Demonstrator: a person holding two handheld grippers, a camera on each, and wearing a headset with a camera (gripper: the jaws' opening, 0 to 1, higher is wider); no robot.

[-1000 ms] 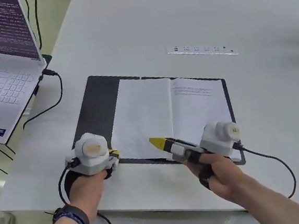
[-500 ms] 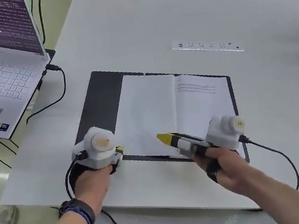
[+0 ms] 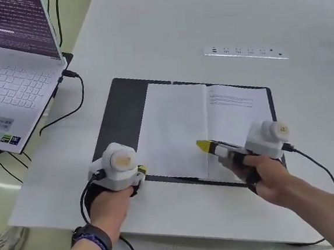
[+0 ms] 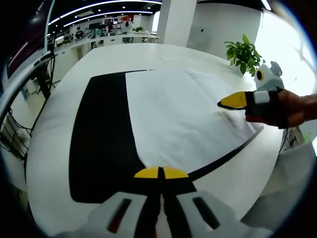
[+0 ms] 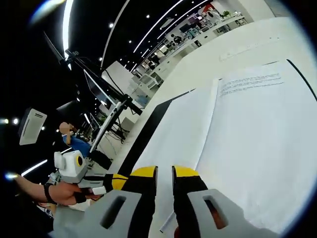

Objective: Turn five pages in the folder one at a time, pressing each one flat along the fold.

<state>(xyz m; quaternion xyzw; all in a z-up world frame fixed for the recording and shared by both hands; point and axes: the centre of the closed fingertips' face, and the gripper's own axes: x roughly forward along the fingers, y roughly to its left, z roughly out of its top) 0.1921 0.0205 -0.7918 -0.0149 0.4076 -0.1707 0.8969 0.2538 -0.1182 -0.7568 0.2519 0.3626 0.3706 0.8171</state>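
Open folder (image 3: 119, 117) lies flat on white surface (image 3: 164, 26). Left claw (image 4: 161, 172) pressed together at folder's near edge. Right claw (image 3: 204, 146) nearly pressed together, tips at fold, low on page.

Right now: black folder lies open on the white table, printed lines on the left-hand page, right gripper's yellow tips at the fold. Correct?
No: the head view shows the printed lines on the right-hand page; the left-hand page is blank. The black folder lies open on the white table, the right gripper with yellow tips at the fold.
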